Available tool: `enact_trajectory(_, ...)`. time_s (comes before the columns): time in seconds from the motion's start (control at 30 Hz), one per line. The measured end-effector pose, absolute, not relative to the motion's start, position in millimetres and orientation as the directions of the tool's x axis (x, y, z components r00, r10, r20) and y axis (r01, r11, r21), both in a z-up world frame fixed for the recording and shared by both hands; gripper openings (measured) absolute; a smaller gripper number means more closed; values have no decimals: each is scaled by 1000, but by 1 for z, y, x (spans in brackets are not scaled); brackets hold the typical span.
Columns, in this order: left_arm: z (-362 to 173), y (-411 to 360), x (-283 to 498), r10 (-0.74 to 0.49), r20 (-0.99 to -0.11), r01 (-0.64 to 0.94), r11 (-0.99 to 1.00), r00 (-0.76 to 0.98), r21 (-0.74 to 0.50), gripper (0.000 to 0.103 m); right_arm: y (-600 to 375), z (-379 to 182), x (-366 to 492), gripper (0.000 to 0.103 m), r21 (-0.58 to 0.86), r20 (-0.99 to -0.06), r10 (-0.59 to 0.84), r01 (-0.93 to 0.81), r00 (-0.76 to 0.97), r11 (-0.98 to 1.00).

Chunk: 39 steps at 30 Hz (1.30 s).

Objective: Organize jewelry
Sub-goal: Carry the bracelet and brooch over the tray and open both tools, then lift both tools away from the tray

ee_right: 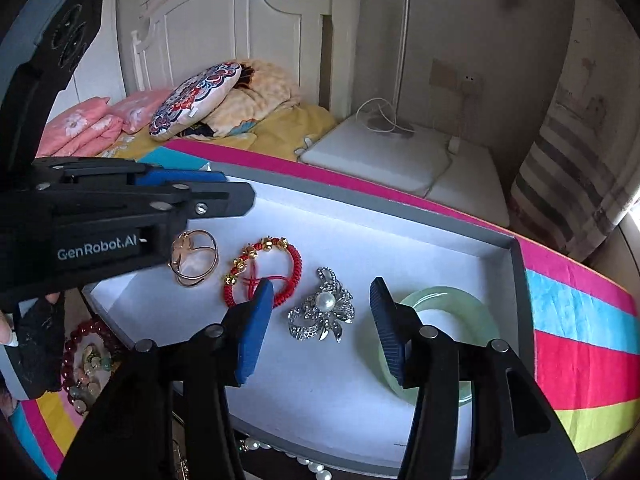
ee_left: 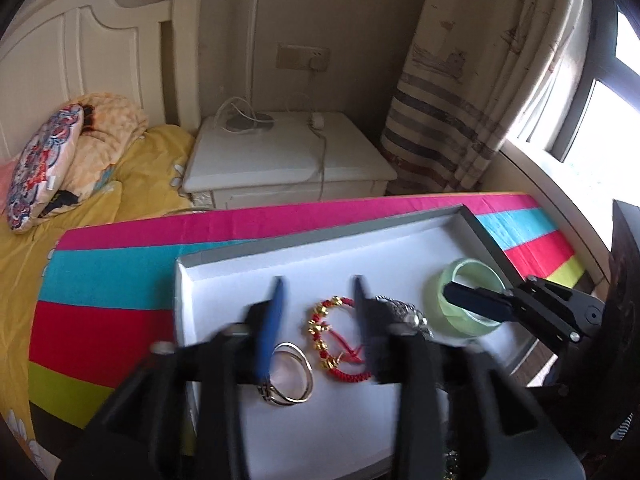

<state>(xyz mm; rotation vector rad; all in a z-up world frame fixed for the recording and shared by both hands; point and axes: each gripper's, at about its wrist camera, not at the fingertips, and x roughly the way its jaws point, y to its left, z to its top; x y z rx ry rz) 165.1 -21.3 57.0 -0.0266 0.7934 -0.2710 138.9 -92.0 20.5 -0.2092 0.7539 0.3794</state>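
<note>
A white-lined grey tray lies on a striped cloth and holds several pieces. A gold double ring bangle lies leftmost. Beside it sits a red cord bracelet with gold beads, then a silver pearl brooch and a pale green jade bangle. My left gripper hangs open above the red bracelet. My right gripper is open over the brooch, its right finger crossing the jade bangle's rim.
The striped cloth covers the table. A dark red bead bracelet and pearls lie outside the tray's near edge. Behind are a bed, a white nightstand with cables, a curtain and a window.
</note>
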Motion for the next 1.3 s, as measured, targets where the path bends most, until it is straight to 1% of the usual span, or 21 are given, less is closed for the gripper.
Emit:
enact_trajectory(0.03,59,-19,162,-234,-696,218,969,678,-113,51,-93,23,135,49,-51,-696,263,-411,668,910)
enact_trajectory(0.1,64,-16,153,-207,-686,197,976,698,-94,72,-97,28,126,49,-50,-683,273,-416,677,908)
enact_trajectory(0.17,71,-10,143,-169,-673,166,984,720,-69,81,-102,33,112,49,-34,-676,296,-430,675,902)
enact_trajectory(0.4,93,25,84,-59,-639,60,998,767,-20,97,-112,36,48,49,0,-671,371,-499,642,866)
enact_trajectory(0.57,89,50,41,24,-638,-21,1000,770,12,98,-110,25,15,49,-7,-691,373,-522,619,853)
enact_trajectory(0.7,76,62,4,45,-646,-53,999,762,7,100,-105,11,-3,49,4,-717,382,-545,583,838)
enact_trajectory(0.77,69,66,-12,40,-654,-64,998,755,-13,100,-102,7,-7,49,-1,-727,379,-554,572,833)
enact_trajectory(0.87,50,74,-42,-21,-685,-69,992,728,-104,100,-97,9,-9,49,18,-732,402,-575,550,818)
enact_trajectory(0.97,35,72,-59,-54,-707,-64,988,706,-139,100,-91,6,-10,46,20,-747,408,-595,525,803)
enact_trajectory(1.03,27,69,-67,-65,-715,-52,989,696,-142,100,-88,3,-8,38,14,-760,398,-600,513,800)
enact_trajectory(1.17,30,62,-72,-49,-695,-33,994,717,-104,100,-85,1,-1,36,9,-772,380,-589,509,808)
enact_trajectory(1.3,29,52,-74,-73,-687,23,996,723,-82,100,-86,-2,10,34,19,-785,375,-586,493,810)
